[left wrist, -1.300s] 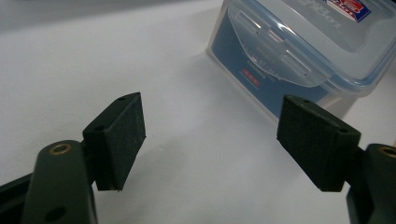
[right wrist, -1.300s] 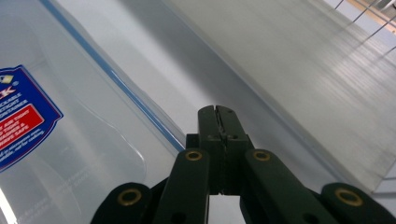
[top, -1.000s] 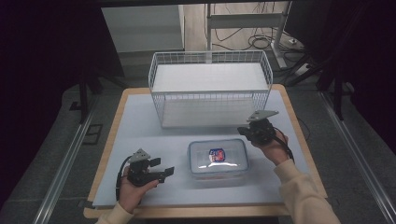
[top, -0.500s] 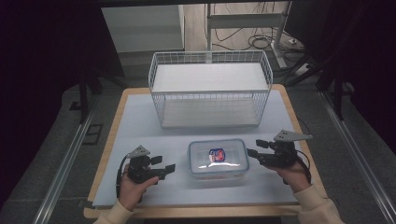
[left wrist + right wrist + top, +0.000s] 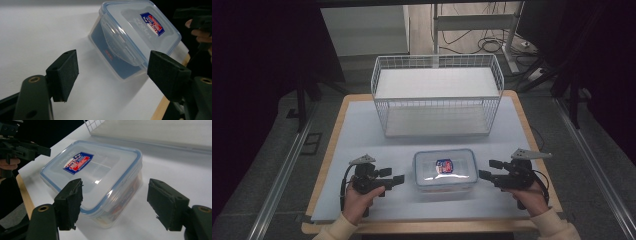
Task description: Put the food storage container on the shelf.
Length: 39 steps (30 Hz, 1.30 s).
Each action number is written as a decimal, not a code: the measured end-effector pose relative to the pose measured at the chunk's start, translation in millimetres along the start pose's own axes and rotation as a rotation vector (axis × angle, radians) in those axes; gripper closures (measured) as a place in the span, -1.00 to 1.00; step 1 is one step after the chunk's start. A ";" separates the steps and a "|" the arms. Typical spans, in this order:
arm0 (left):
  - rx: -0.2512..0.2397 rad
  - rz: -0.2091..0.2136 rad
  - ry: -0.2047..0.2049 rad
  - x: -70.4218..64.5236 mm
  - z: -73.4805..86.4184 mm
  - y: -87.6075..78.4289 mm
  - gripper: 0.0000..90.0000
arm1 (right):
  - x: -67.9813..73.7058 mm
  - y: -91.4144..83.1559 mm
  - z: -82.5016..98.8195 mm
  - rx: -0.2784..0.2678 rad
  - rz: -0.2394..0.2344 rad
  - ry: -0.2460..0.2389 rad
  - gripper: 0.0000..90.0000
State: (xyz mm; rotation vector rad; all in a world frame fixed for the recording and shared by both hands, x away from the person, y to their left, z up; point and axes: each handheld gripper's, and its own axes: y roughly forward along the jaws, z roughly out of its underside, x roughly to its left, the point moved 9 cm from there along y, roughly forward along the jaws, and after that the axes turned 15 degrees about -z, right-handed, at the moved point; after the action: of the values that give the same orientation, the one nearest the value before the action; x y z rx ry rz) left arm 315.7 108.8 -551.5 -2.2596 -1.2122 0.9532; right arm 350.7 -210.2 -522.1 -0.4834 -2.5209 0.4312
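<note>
Lidded plastic food container [image 5: 445,170] near the table's [image 5: 362,125] front edge. Left tool [image 5: 393,179] released beside it; right tool [image 5: 486,170] just opening, nothing between its jaws.

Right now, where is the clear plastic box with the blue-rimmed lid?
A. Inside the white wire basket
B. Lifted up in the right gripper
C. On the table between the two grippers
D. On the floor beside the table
C: the plastic box rests on the table, with the left gripper and right gripper open on either side, in front of the wire basket.
</note>
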 end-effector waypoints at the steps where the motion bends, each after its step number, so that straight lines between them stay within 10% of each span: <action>1: 0.000 0.000 0.000 0.0 0.0 0.0 -0.45 | 0.0 0.0 0.0 0.000 0.000 0.000 -0.36; 15: 0.041 0.118 -0.140 -9.0 -10.1 16.1 -0.44 | -11.7 18.9 8.1 0.025 -0.071 0.190 -0.32; 39: 0.111 0.140 -0.105 -26.7 -4.2 50.4 -0.45 | -18.5 42.7 4.8 0.052 -0.097 0.249 -0.38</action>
State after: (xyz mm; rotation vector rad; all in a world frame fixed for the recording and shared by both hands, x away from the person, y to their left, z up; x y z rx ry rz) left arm 336.8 58.9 -569.9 -2.2543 -1.0254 1.1755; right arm 373.4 -181.2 -551.0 -0.3679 -2.2767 0.3745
